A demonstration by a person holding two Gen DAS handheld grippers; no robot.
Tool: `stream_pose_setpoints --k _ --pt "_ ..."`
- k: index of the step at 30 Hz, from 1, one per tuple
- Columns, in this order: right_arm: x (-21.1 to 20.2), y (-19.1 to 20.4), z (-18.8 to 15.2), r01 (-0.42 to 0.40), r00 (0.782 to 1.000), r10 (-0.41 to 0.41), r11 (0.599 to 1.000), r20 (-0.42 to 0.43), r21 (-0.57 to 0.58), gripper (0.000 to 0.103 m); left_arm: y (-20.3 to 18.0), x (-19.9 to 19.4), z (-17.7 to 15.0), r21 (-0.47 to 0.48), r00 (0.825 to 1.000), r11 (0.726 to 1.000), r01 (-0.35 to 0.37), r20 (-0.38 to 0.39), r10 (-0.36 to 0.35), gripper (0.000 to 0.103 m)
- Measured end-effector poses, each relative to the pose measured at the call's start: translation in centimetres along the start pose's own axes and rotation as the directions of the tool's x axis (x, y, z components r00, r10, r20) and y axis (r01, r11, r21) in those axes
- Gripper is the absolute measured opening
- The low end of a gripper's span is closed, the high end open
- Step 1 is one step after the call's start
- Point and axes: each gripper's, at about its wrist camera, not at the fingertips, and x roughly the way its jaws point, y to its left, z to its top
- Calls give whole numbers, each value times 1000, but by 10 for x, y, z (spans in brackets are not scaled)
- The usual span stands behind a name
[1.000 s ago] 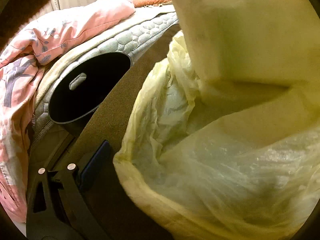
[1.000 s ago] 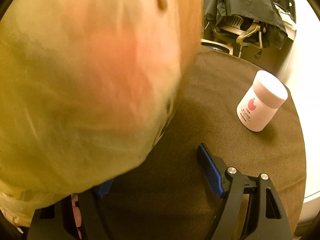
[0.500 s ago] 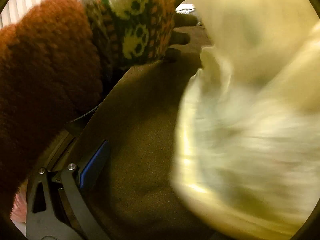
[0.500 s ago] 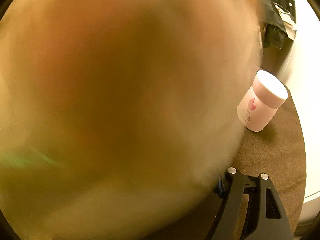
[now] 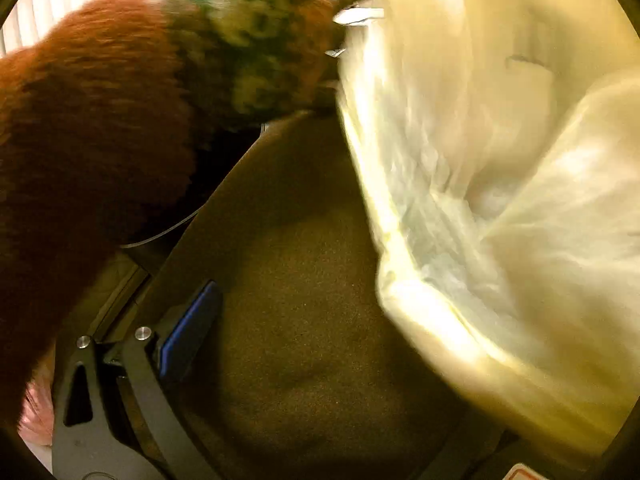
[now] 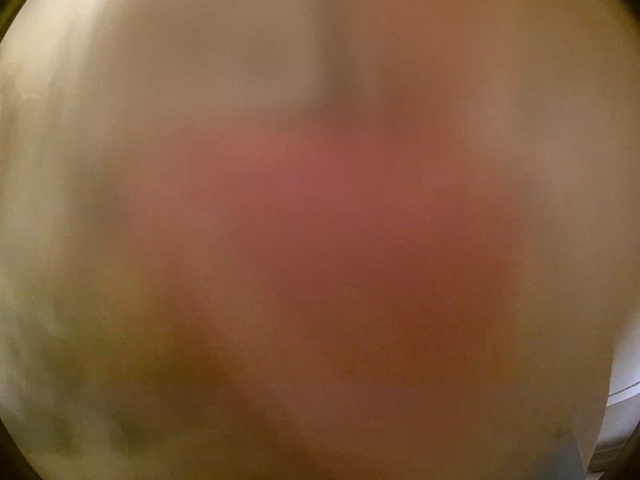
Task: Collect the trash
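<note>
The pale yellow trash bag (image 5: 492, 184) fills the right half of the left wrist view, its thin plastic crumpled and its rolled rim running down toward the near edge of the brown counter (image 5: 304, 300). It hangs or rests over the counter's right side; whether it touches the felt-like surface is hard to tell through the motion blur. At the bag's far rim, a hand in a green and orange patterned knit glove (image 5: 264, 40) reaches to the plastic, with a fuzzy rust-red sleeve (image 5: 88, 128) behind it covering the counter's left edge. Something small and white (image 5: 356, 16) shows just beside the glove at the bag's mouth, too blurred to name.

The left tongs (image 5: 192, 320) show only one blue-padded finger low at the left; the other is hidden behind the bag, so their state cannot be told.

The right wrist view is wholly covered by a blurred cream and pinkish surface (image 6: 320, 220) against the lens, and the right tongs are out of sight.
</note>
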Motion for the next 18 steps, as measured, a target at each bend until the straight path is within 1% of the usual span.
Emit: stream_pose_setpoints --k 18 --pt "0 0 0 0 1000 0 1000 0 0 73 1 -1 0 0 1000 1000 0 0 0 95"
